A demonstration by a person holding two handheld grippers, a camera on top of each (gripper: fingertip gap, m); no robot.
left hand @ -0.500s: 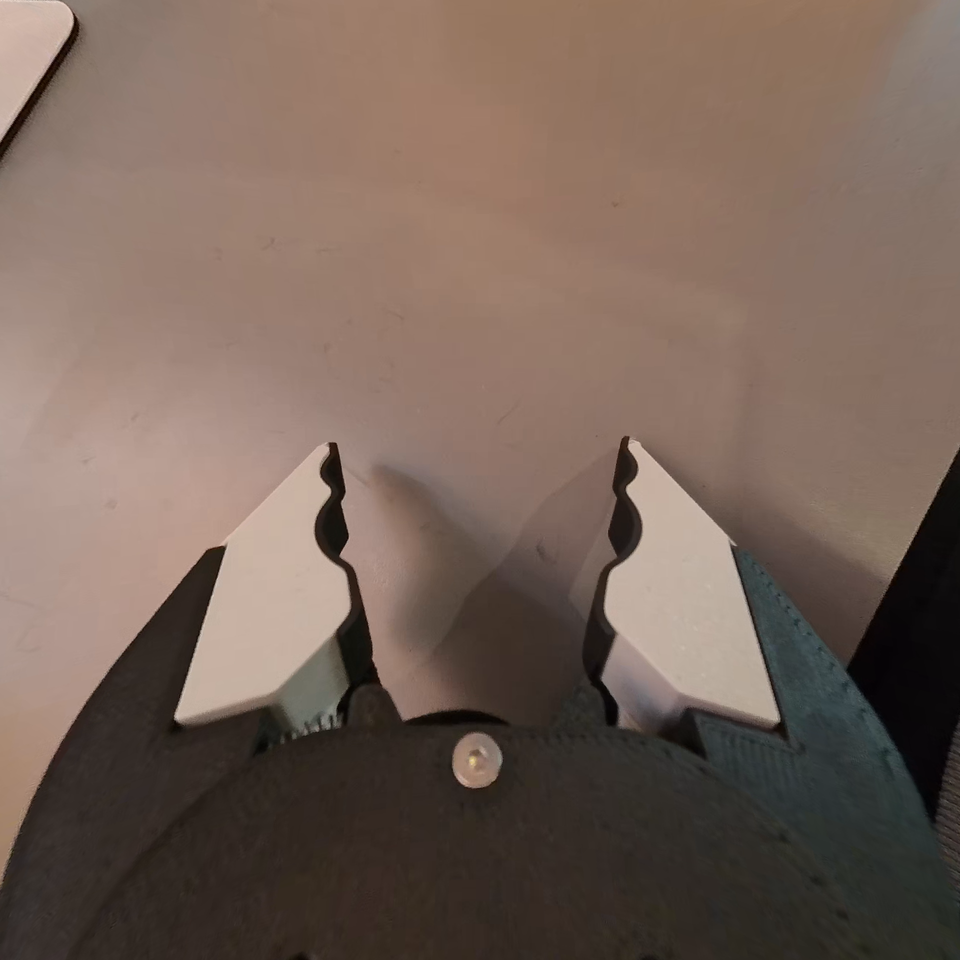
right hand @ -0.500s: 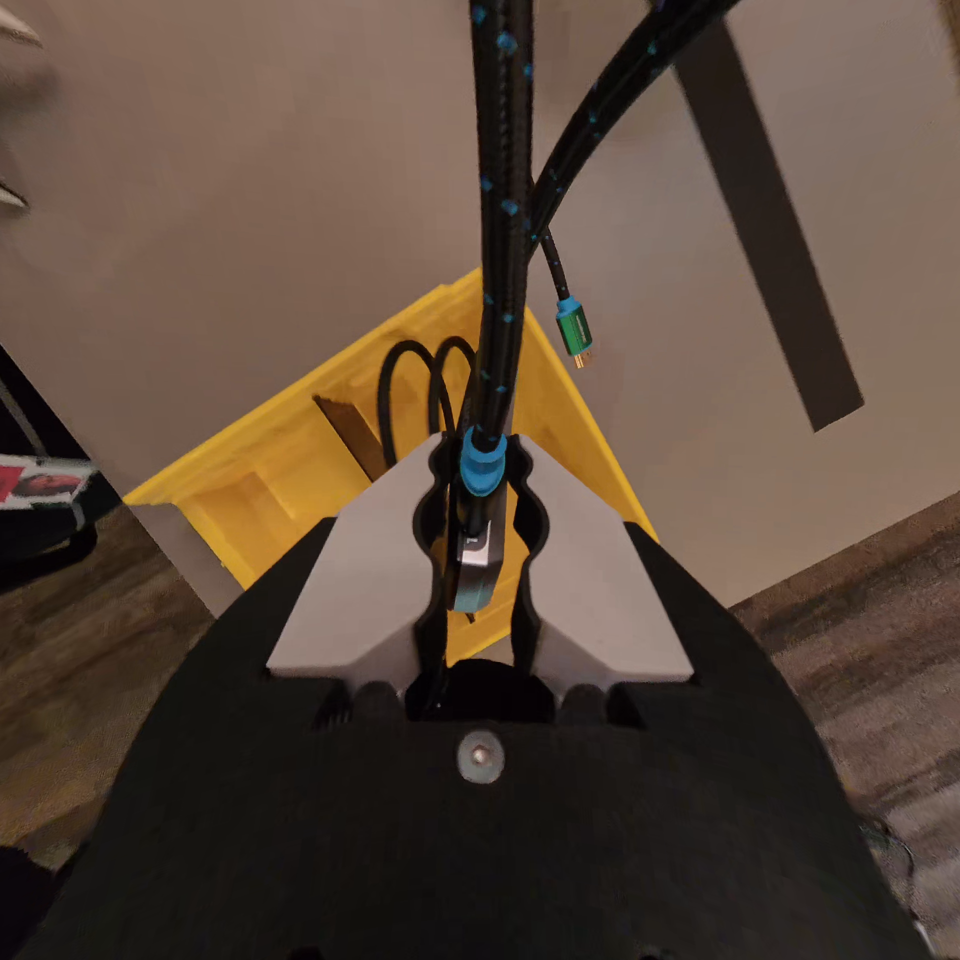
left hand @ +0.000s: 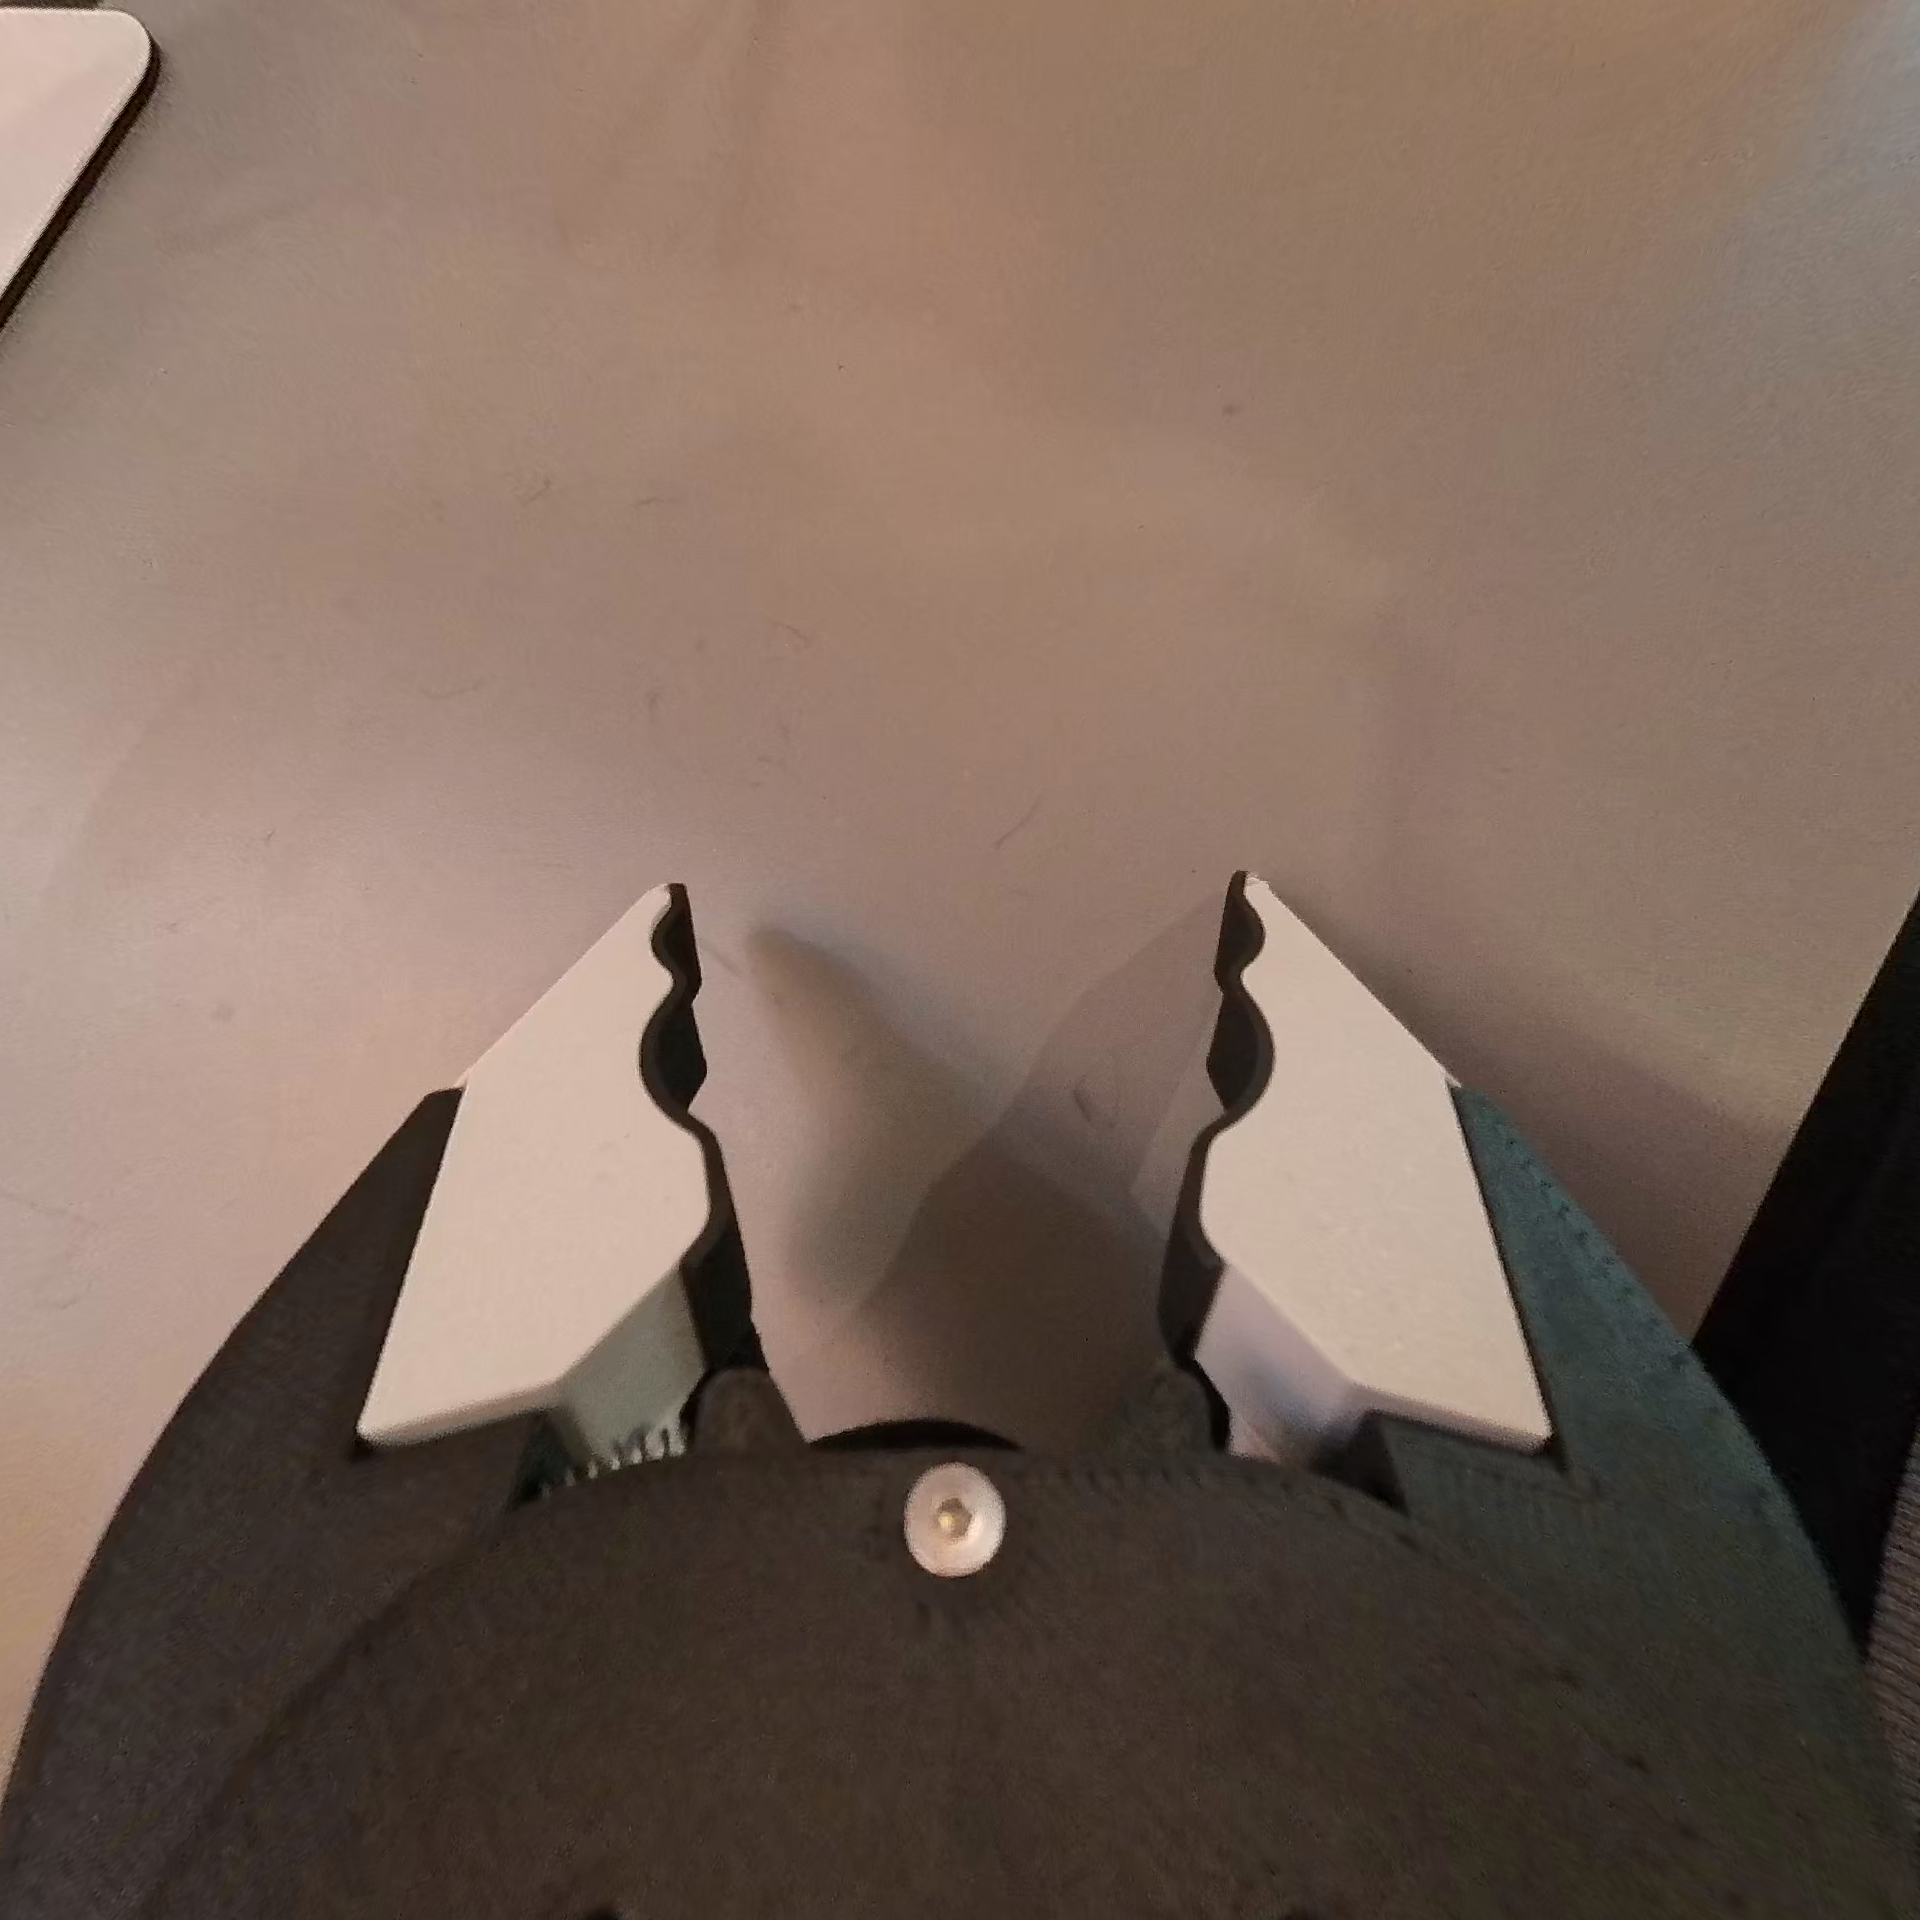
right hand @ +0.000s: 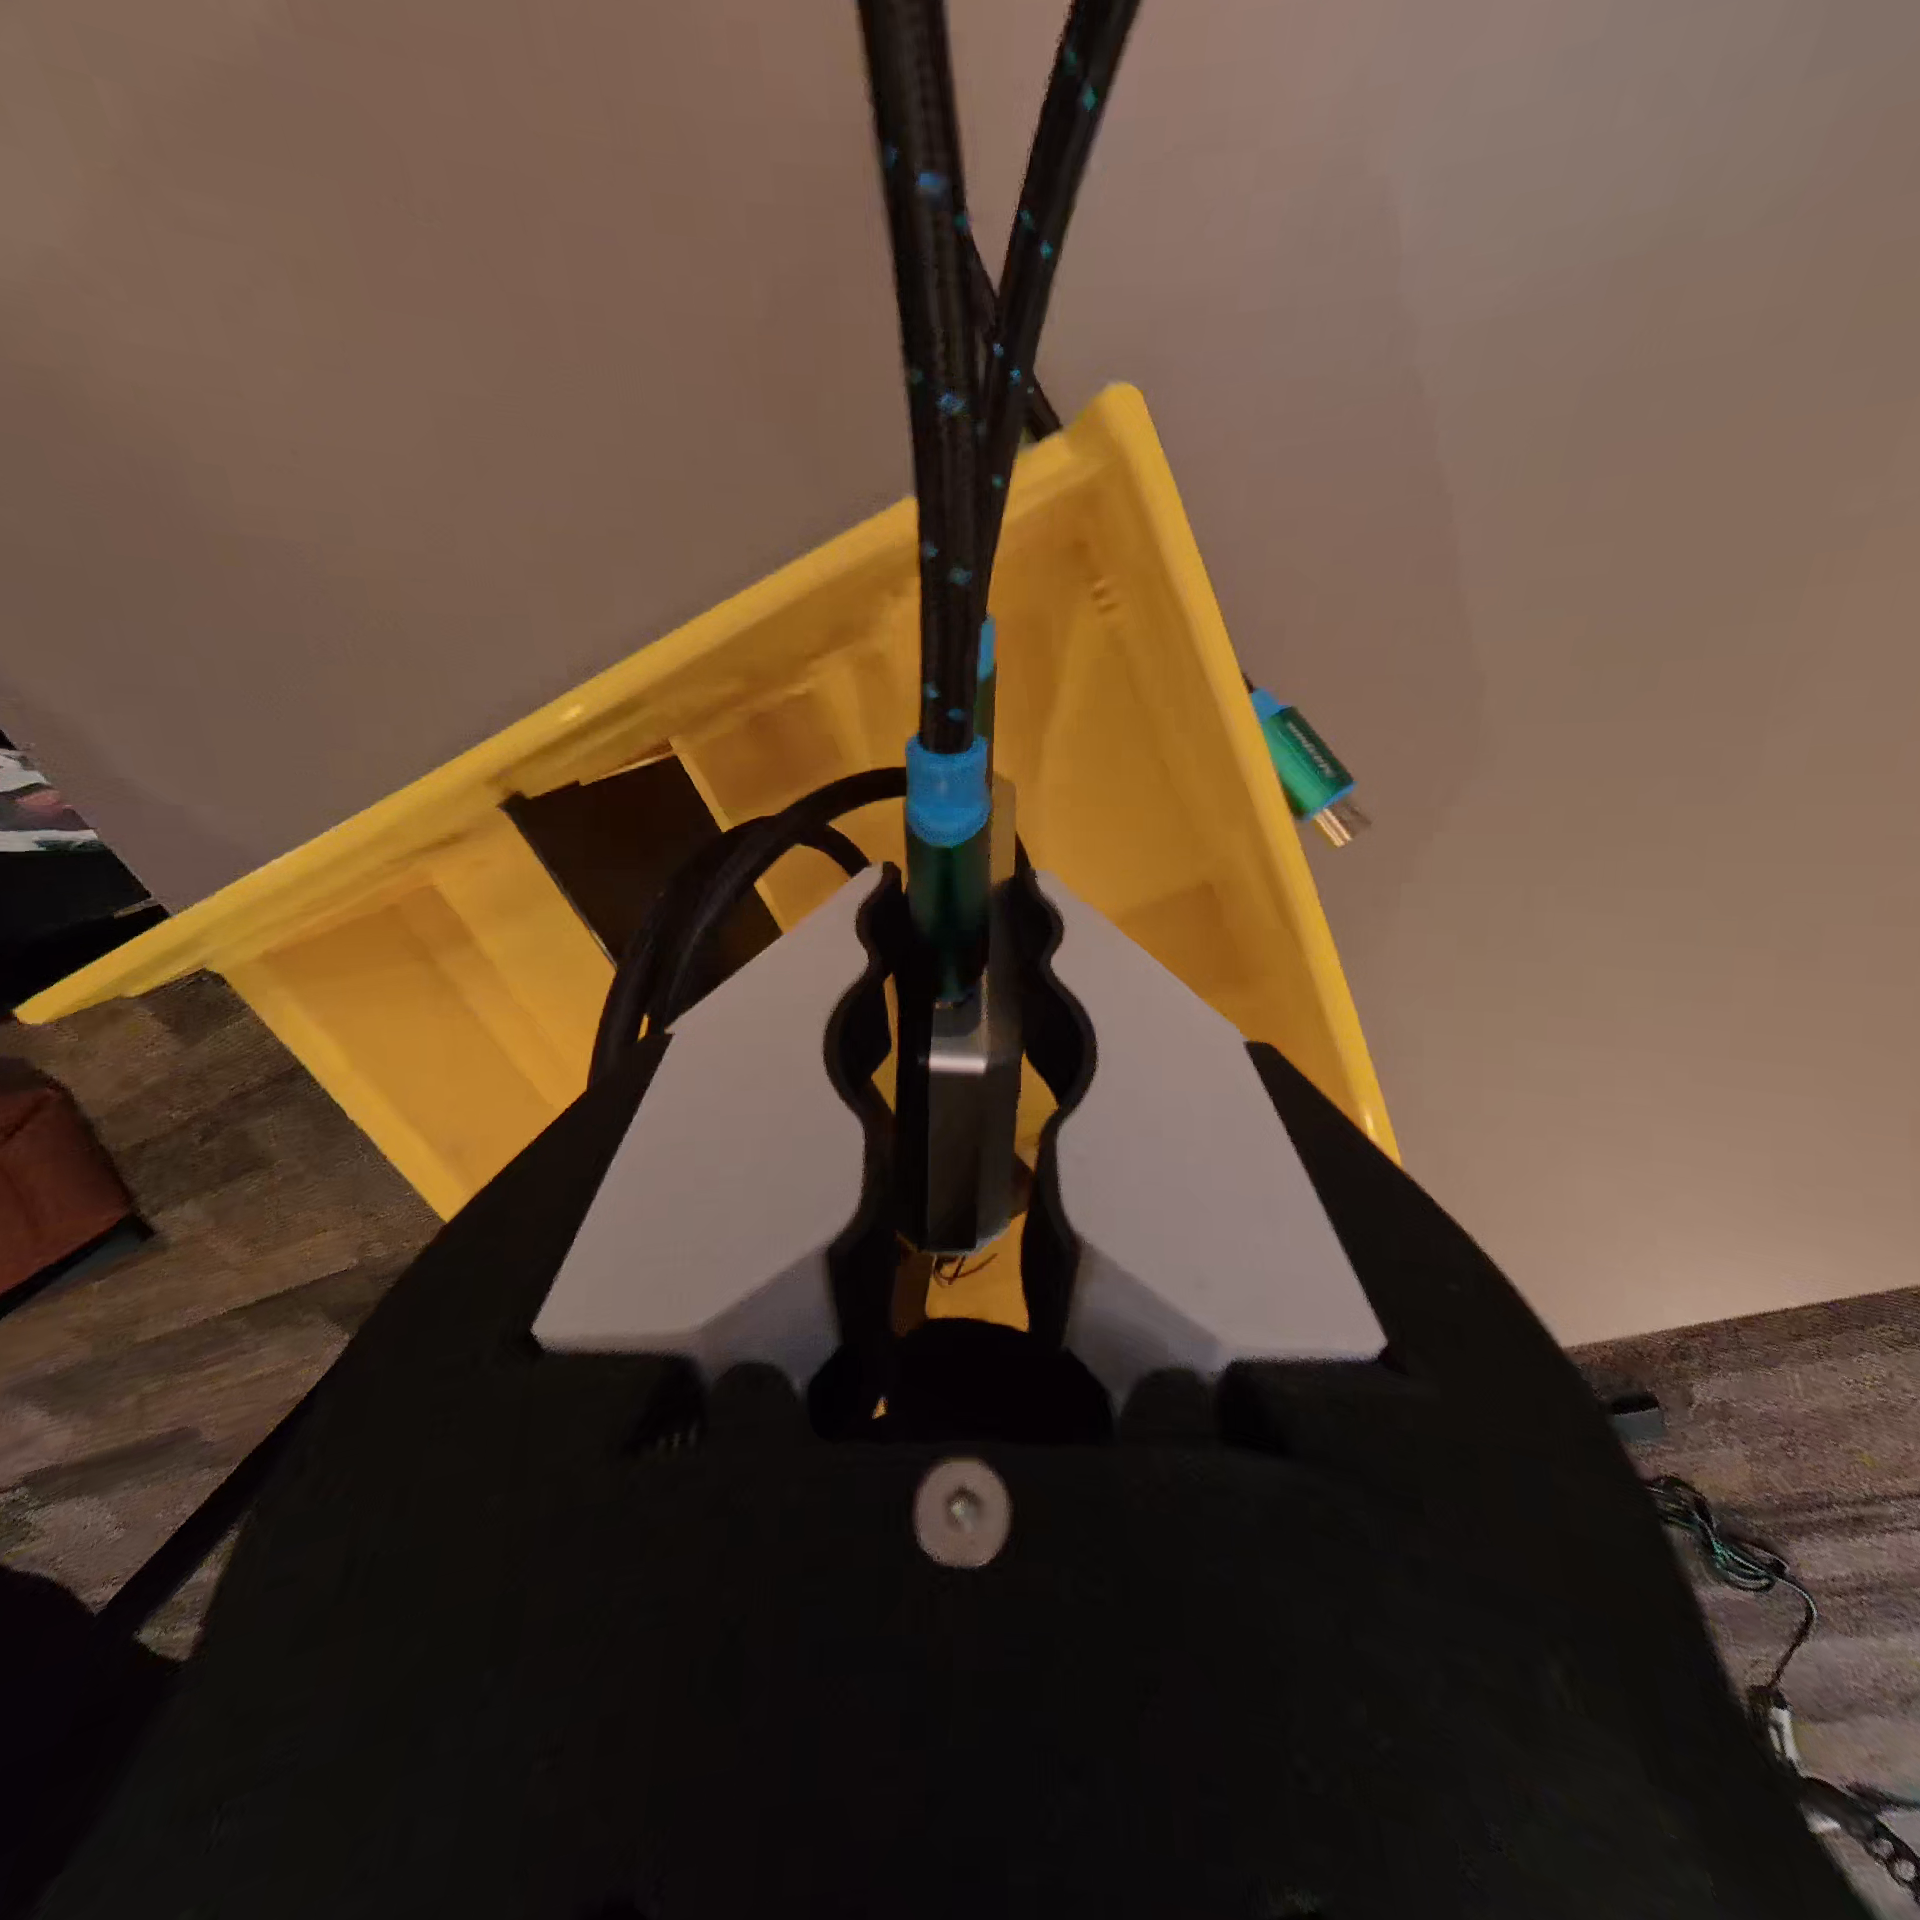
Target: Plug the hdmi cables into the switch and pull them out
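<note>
My right gripper [right hand: 956, 883] is shut on a small grey metal HDMI switch [right hand: 971, 1122], held above a yellow bin [right hand: 416, 935]. A black braided cable [right hand: 940, 436] with a blue collar and green plug [right hand: 940, 831] sits in the switch's far end. A second braided cable [right hand: 1049, 229] runs close behind it. A loose green plug with a gold tip [right hand: 1311, 764] hangs by the bin's right wall. My left gripper [left hand: 958, 883] is open and empty over the bare grey table [left hand: 935, 468].
A plain black cable loop [right hand: 717, 873] lies in the yellow bin. A white pad with a dark edge [left hand: 52, 156] sits at the table's far left corner. A dark object [left hand: 1849, 1247] stands at the right edge. Carpet floor [right hand: 1766, 1403] shows beyond the table edge. One gripper's finger ends stand about 40 centimetres off the other's.
My right gripper with the switch has moved closer to the yellow bin, which now looks larger. The loose green plug now hangs farther right. The left gripper has barely moved.
</note>
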